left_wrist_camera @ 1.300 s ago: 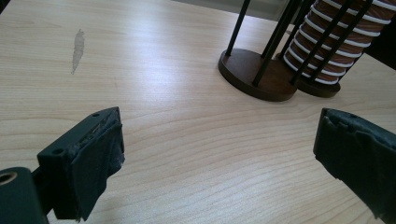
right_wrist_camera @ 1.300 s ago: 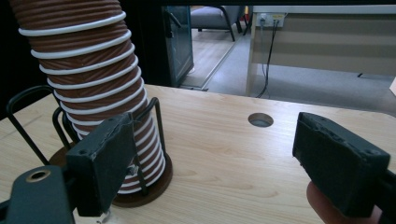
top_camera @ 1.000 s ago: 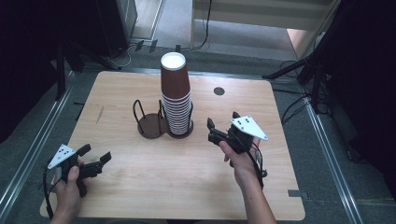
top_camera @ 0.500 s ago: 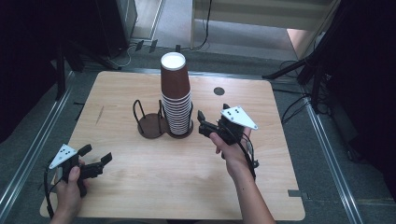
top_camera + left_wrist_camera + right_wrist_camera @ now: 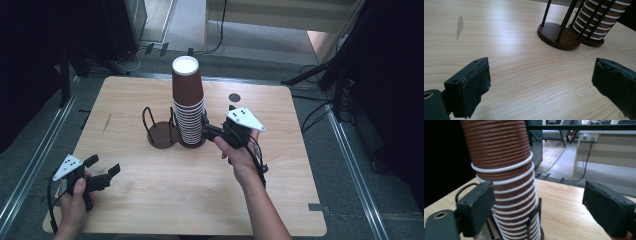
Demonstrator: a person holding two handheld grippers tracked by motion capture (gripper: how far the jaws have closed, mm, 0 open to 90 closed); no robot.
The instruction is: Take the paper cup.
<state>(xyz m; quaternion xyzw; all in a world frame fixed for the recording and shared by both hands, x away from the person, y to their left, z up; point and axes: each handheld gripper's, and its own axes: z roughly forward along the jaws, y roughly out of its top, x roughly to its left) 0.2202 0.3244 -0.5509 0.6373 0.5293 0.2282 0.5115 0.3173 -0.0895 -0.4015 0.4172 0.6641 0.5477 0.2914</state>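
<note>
A tall stack of brown paper cups [image 5: 188,102] with white rims stands upside down in one side of a dark two-place wire holder [image 5: 161,134] in the middle of the table. My right gripper [image 5: 209,122] is open and right beside the stack, its jaws pointing at the lower cups. In the right gripper view the stack [image 5: 504,170] rises close in front, overlapping the left jaw, with nothing held between the jaws. My left gripper [image 5: 102,169] rests open near the table's front left corner. Its own view looks toward the holder's empty base [image 5: 557,36] and the stack's bottom [image 5: 596,22].
The light wooden table [image 5: 150,200] has a round dark hole [image 5: 234,97] behind the stack and a small scuff mark [image 5: 459,25] on the left. Metal rails and cables run along the floor around the table.
My right gripper has moved left and a bit forward, from open table space to right beside the cup stack. The left gripper has stayed where it was.
</note>
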